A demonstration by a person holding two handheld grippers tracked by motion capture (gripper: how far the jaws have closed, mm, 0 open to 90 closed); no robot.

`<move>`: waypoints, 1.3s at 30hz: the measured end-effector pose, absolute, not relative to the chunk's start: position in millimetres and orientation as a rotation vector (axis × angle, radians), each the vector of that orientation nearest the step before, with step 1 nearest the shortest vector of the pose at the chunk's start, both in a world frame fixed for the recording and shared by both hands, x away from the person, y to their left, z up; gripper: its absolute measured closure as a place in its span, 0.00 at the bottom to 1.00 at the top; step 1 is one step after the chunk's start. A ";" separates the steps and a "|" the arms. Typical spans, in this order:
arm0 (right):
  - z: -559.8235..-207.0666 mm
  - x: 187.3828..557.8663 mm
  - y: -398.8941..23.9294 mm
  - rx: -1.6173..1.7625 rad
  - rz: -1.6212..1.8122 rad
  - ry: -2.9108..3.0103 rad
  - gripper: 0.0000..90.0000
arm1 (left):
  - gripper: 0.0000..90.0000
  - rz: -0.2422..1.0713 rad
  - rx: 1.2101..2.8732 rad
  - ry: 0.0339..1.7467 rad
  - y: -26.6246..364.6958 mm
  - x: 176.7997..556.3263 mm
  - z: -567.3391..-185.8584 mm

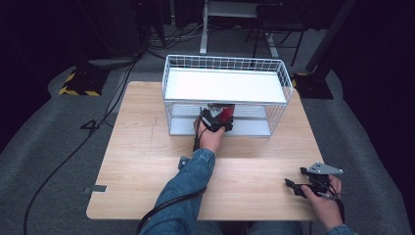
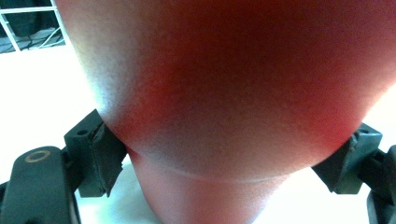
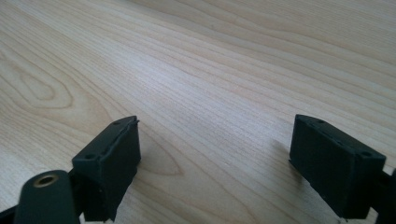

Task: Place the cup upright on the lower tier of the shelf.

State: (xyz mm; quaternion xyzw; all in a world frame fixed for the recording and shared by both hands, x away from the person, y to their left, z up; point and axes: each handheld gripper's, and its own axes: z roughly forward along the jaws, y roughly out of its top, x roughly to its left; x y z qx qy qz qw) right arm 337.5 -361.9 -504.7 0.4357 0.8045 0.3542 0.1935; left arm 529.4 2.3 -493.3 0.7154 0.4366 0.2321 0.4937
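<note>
Pinching a red cup (image 1: 226, 112) on the wire rack's (image 1: 279, 71) lower shelf, the left tool (image 1: 216, 120) grips firmly; right tool (image 1: 299, 186) rests spread on the near-right worktop (image 1: 142, 152).

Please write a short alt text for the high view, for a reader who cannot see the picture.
A person's left tool holds a red object at the lower level of a white wire rack on a wooden table. The right tool, jaws open and holding nothing, rests near the table's front right corner.
</note>
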 end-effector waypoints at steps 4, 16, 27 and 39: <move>-504.6 337.2 -361.7 1.221 0.992 2.257 0.19 | 0.18 0.597 1.758 1.032 2.4 530.3 -494.5; -504.6 337.2 -361.7 1.218 0.991 2.256 0.19 | 0.17 0.556 1.777 1.070 1.8 526.3 -489.3; -504.6 337.2 -361.7 1.218 0.991 2.256 0.19 | 0.16 0.508 1.773 1.066 7.8 514.7 -486.6; -504.6 337.2 -361.7 1.220 0.991 2.256 0.19 | 0.17 0.494 1.800 1.019 25.0 494.7 -475.9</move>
